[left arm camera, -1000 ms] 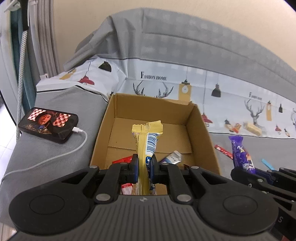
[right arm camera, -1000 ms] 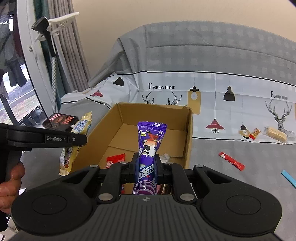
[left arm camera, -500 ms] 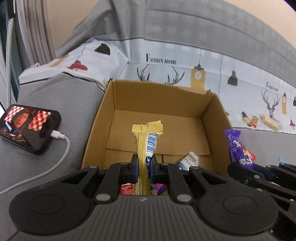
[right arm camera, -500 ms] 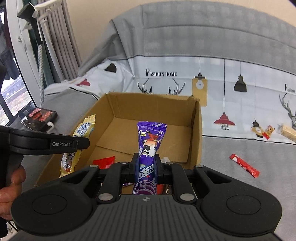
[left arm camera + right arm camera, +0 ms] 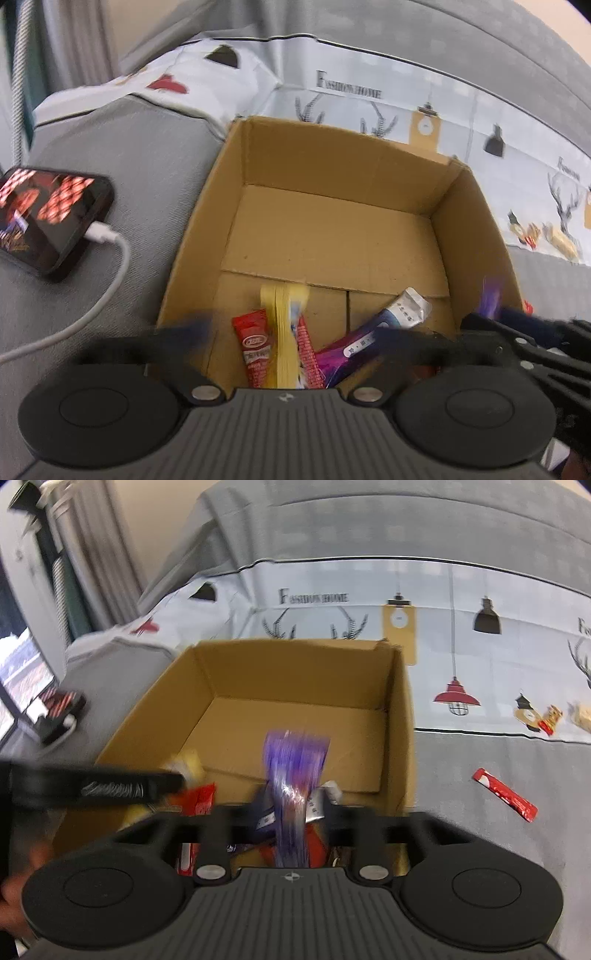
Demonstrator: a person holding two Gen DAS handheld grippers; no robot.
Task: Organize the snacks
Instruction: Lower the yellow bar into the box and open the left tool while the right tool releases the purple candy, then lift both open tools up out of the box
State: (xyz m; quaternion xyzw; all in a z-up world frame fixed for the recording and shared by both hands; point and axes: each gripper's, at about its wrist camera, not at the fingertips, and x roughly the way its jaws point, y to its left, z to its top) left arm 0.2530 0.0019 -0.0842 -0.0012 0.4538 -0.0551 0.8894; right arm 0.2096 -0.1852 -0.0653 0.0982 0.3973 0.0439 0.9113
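An open cardboard box (image 5: 332,173) (image 5: 295,672) stands on the grey sofa cover. Both grippers hang over its near end. My left gripper (image 5: 291,332) has its jaws spread wide and blurred; the yellow snack packet (image 5: 284,332) hangs loose between them above red (image 5: 253,341) and purple (image 5: 354,350) packets in the box. My right gripper (image 5: 291,812) has also spread its jaws; the purple snack packet (image 5: 293,782) is blurred between them, touching neither finger that I can see.
A phone (image 5: 40,218) on a white charging cable (image 5: 96,306) lies left of the box. A red stick packet (image 5: 504,794) lies on the sofa right of the box, with small snacks (image 5: 550,718) farther back. The other gripper (image 5: 99,786) crosses the box's left side.
Both grippers have moved forward and down over the box and both have opened. The yellow and purple packets are released and dropping into the box.
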